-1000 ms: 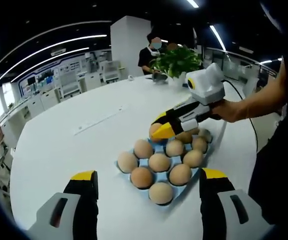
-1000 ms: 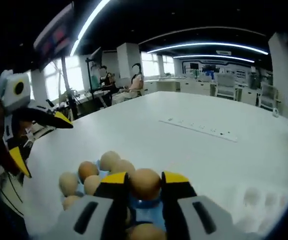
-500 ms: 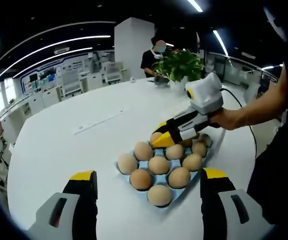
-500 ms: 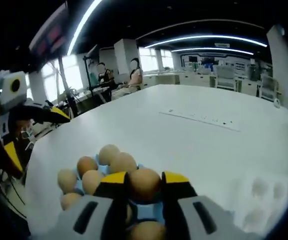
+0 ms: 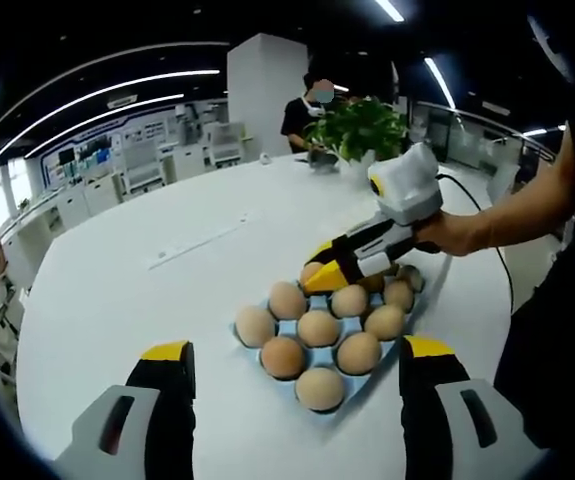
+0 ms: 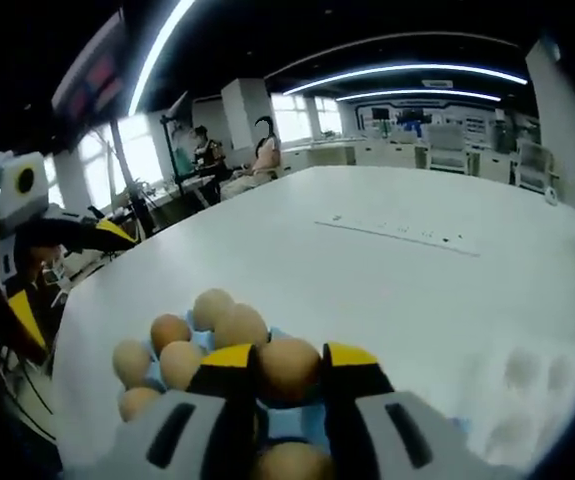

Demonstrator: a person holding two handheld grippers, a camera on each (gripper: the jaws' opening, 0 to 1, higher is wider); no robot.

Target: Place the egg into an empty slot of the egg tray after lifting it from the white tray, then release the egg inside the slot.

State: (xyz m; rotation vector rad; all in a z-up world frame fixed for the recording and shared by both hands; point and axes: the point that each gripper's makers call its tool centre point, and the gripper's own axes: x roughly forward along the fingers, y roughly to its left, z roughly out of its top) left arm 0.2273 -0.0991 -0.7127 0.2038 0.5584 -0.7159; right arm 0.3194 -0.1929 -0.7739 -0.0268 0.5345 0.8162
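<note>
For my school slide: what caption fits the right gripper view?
Right gripper holds a brown egg above the blue egg tray.

The left gripper view looks from a little way back and above, forward between its own spread jaws at the blue egg tray (image 5: 312, 345) ahead on the round white table (image 5: 147, 290); beyond the tray, the right gripper (image 5: 317, 268) enters from the right. The right gripper view sits much closer and lower, right over the same egg tray (image 6: 282, 420), facing across the table (image 6: 387, 290), with the left gripper (image 6: 67, 275) at its left edge. Both views share the tray and tabletop.
</note>
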